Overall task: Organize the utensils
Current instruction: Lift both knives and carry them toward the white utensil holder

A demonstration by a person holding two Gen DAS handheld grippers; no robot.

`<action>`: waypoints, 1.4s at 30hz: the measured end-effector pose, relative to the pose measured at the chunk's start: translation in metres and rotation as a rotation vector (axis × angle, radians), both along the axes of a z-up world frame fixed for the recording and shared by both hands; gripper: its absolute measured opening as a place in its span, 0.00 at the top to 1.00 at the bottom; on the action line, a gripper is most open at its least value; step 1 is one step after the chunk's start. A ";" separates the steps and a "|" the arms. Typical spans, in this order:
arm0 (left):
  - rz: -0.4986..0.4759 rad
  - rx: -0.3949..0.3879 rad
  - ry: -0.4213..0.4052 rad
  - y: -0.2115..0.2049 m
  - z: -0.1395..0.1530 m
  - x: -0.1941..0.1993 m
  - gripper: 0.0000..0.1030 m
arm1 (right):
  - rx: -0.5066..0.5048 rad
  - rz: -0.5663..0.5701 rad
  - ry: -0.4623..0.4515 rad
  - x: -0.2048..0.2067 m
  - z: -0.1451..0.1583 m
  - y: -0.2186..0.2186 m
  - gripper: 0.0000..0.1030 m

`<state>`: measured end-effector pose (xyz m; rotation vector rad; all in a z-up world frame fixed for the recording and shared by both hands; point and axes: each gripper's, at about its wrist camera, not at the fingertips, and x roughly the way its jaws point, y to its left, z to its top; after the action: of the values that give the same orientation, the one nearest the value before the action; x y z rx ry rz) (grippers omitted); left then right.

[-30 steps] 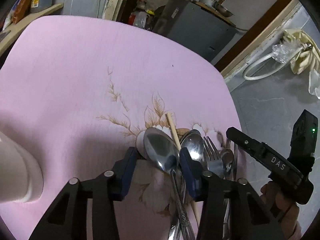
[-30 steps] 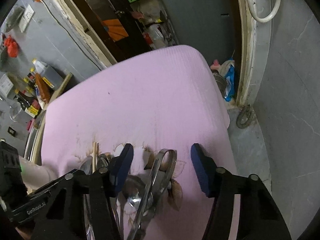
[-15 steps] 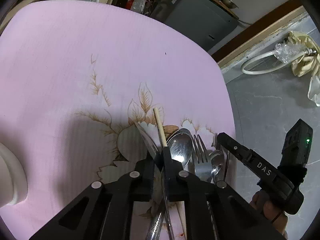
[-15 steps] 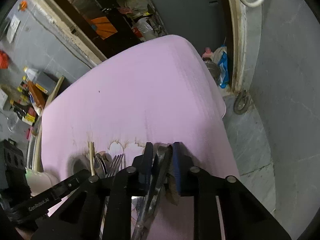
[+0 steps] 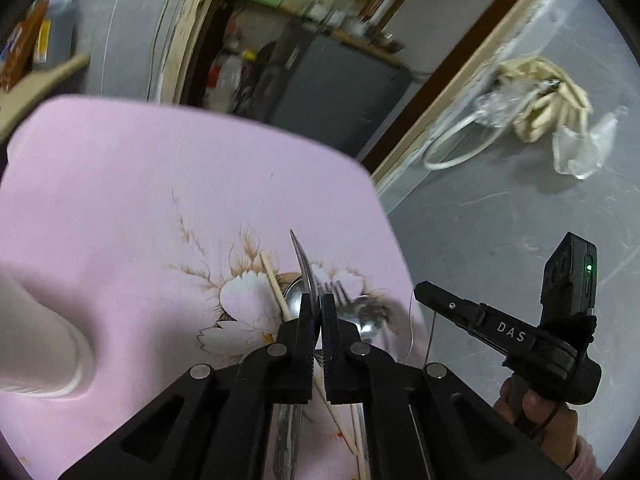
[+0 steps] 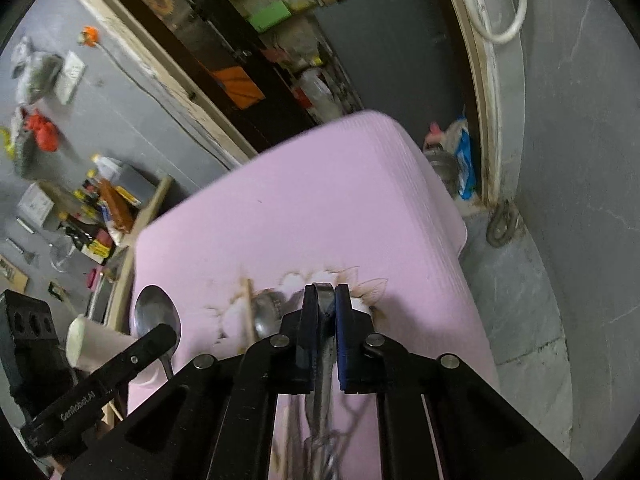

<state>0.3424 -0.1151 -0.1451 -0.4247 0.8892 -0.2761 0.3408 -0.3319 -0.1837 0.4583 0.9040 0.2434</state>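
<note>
My left gripper (image 5: 317, 312) is shut on a steel spoon (image 5: 305, 268), seen edge-on and lifted above the pink table (image 5: 140, 184). In the right wrist view the spoon's bowl (image 6: 157, 314) shows beside the left gripper's finger. My right gripper (image 6: 325, 302) is shut on a metal whisk (image 6: 322, 360) and holds it above the table. On the table lie a fork (image 5: 334, 290), other spoons (image 5: 366, 320) and a wooden chopstick (image 5: 274, 284). A white utensil cup (image 5: 36, 344) stands at the left.
The pink table ends at the right (image 5: 400, 248) over a grey floor. A dark cabinet (image 5: 332, 80) and cluttered shelves stand behind the table. A white hose and cloth (image 5: 532, 108) lie on the floor at the right.
Both grippers have closed on their utensils and risen. The left one lifted the spoon off the pile; the right one lifted the whisk.
</note>
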 end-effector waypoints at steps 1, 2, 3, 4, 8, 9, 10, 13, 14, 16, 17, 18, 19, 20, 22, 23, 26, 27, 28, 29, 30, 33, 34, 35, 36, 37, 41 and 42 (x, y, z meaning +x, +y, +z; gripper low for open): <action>-0.001 -0.001 -0.022 0.002 0.006 -0.006 0.97 | -0.005 -0.002 -0.017 -0.006 0.005 -0.001 0.93; -0.002 -0.003 -0.037 0.004 0.010 -0.010 0.97 | -0.013 -0.006 -0.041 -0.014 0.013 0.000 0.93; -0.006 -0.009 -0.055 0.006 0.015 -0.016 0.97 | -0.015 -0.010 -0.064 -0.021 0.021 0.001 0.93; -0.007 -0.013 -0.067 0.009 0.019 -0.020 0.97 | -0.012 -0.014 -0.081 -0.025 0.028 0.001 0.93; -0.018 -0.020 -0.126 0.019 0.040 -0.036 0.97 | -0.016 -0.032 -0.153 -0.045 0.057 0.005 0.93; -0.018 -0.028 -0.141 0.023 0.046 -0.039 0.97 | -0.018 -0.035 -0.172 -0.049 0.065 0.008 0.93; -0.016 -0.038 -0.156 0.028 0.052 -0.042 0.97 | -0.018 -0.036 -0.186 -0.052 0.073 0.011 0.93; -0.009 -0.062 -0.198 0.046 0.070 -0.055 0.97 | -0.010 -0.036 -0.236 -0.061 0.097 0.024 0.93; -0.006 -0.066 -0.211 0.050 0.074 -0.058 0.97 | -0.007 -0.033 -0.253 -0.065 0.104 0.027 0.93; 0.007 -0.078 -0.245 0.064 0.087 -0.065 0.97 | -0.001 -0.024 -0.297 -0.070 0.122 0.040 0.93; 0.012 -0.083 -0.258 0.071 0.092 -0.068 0.97 | 0.002 -0.018 -0.319 -0.072 0.131 0.047 0.93; 0.018 -0.086 -0.270 0.077 0.096 -0.070 0.97 | 0.005 -0.013 -0.334 -0.074 0.136 0.053 0.93; 0.026 -0.086 -0.282 0.085 0.102 -0.072 0.97 | 0.011 -0.004 -0.354 -0.076 0.143 0.062 0.93; 0.036 -0.088 -0.296 0.095 0.107 -0.074 0.97 | 0.018 0.007 -0.376 -0.076 0.150 0.071 0.93; 0.056 -0.089 -0.321 0.113 0.116 -0.077 0.97 | 0.026 0.025 -0.410 -0.077 0.161 0.089 0.93; 0.072 -0.087 -0.335 0.126 0.121 -0.078 0.97 | 0.031 0.036 -0.428 -0.077 0.167 0.099 0.93; 0.115 -0.088 -0.367 0.156 0.131 -0.081 0.97 | 0.047 0.061 -0.473 -0.078 0.180 0.126 0.93; 0.131 -0.086 -0.378 0.168 0.134 -0.081 0.97 | 0.054 0.071 -0.495 -0.076 0.186 0.137 0.93; 0.147 -0.081 -0.390 0.180 0.136 -0.082 0.97 | 0.056 0.078 -0.510 -0.078 0.191 0.145 0.93; 0.165 -0.077 -0.403 0.192 0.139 -0.083 0.97 | 0.056 0.086 -0.530 -0.077 0.196 0.155 0.93; 0.182 -0.076 -0.416 0.203 0.141 -0.083 0.97 | 0.054 0.093 -0.547 -0.076 0.200 0.165 0.93; 0.227 -0.074 -0.446 0.232 0.144 -0.081 0.97 | 0.048 0.104 -0.587 -0.074 0.207 0.189 0.93; 0.240 -0.077 -0.453 0.241 0.144 -0.079 0.97 | 0.047 0.106 -0.597 -0.074 0.208 0.196 0.93; 0.247 -0.082 -0.459 0.249 0.143 -0.078 0.97 | 0.041 0.108 -0.609 -0.073 0.209 0.204 0.93; 0.256 -0.086 -0.466 0.257 0.141 -0.078 0.97 | 0.033 0.108 -0.617 -0.072 0.210 0.210 0.93; 0.266 -0.088 -0.472 0.266 0.139 -0.075 0.97 | 0.024 0.110 -0.625 -0.070 0.210 0.217 0.93; 0.283 -0.081 -0.490 0.286 0.128 -0.071 0.97 | -0.008 0.116 -0.643 -0.067 0.203 0.241 0.93; 0.285 -0.081 -0.493 0.289 0.124 -0.070 0.97 | -0.014 0.119 -0.643 -0.066 0.200 0.245 0.93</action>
<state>0.2724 0.1741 -0.0210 -0.5236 0.3302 -0.1433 0.2745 -0.0871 0.0164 0.2836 0.3025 0.4612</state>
